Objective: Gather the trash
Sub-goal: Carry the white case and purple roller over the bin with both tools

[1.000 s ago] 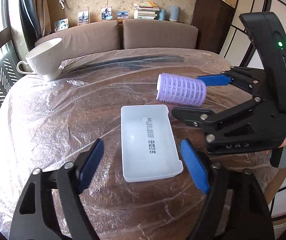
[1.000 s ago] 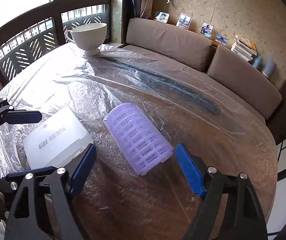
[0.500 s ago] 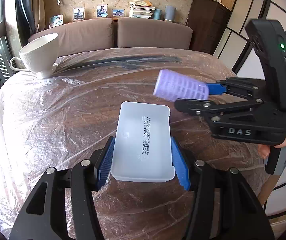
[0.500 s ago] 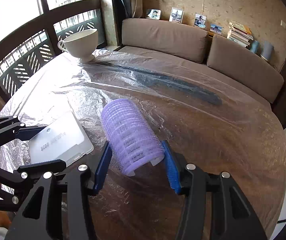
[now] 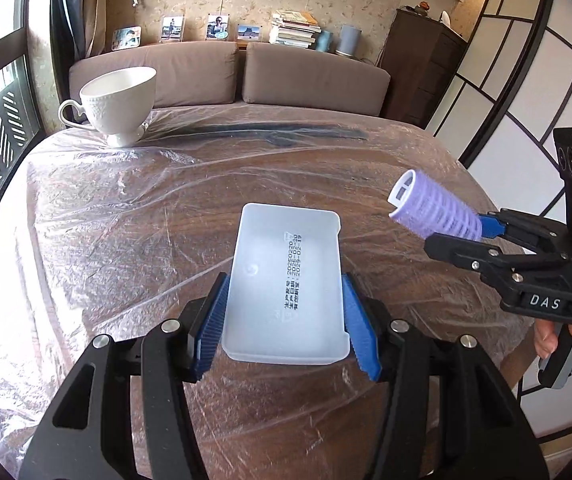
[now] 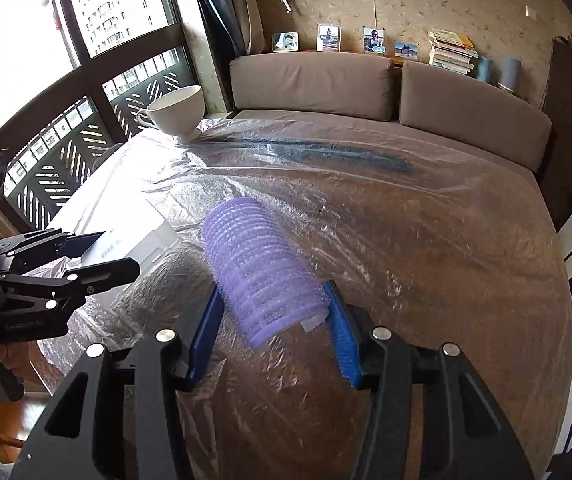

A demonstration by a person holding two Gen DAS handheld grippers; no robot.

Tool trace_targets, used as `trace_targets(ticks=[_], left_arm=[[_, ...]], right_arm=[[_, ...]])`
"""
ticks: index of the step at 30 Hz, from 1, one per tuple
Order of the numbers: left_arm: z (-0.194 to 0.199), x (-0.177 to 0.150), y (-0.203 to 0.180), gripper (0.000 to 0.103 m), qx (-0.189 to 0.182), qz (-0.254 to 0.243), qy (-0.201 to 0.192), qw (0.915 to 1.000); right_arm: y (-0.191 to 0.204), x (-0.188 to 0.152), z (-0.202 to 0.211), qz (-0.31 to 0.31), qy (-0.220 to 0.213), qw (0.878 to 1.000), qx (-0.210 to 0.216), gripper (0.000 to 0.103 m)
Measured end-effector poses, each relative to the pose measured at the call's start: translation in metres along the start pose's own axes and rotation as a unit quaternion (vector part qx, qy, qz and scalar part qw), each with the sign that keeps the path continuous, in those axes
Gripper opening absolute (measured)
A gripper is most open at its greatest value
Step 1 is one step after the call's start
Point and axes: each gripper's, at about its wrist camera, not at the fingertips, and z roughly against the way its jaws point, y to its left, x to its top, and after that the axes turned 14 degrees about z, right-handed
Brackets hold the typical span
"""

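Observation:
My left gripper (image 5: 284, 322) is shut on a white plastic box lid (image 5: 286, 280) with printed dates, held just above the plastic-covered table (image 5: 126, 220). My right gripper (image 6: 272, 332) is shut on a purple hair roller (image 6: 258, 264) and holds it lifted off the table. The roller also shows in the left wrist view (image 5: 433, 208), at the right, in the right gripper (image 5: 481, 232). The left gripper (image 6: 86, 252) and the lid (image 6: 134, 244) show at the left of the right wrist view.
A white footed teacup (image 5: 120, 104) stands at the table's far left edge. A long dark strip (image 5: 278, 132) lies under the plastic sheet near the far edge. A brown sofa (image 5: 238, 76) runs behind the table. A dark cabinet (image 5: 425, 68) stands back right.
Both grippers closed, the left on the white lid and the right on the purple roller. Both things have since been lifted, and the right gripper has drawn back to the right.

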Motion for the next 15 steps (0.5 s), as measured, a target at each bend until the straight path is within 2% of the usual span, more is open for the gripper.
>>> trace_targets(ticks=[15], left_arm=[[0.051, -0.039, 0.003, 0.056, -0.012, -0.012, 0.003, 0.9999]], right_arm=[[0.047, -0.054, 0.061, -0.016, -0.009, 1.000, 0.017, 0.050]])
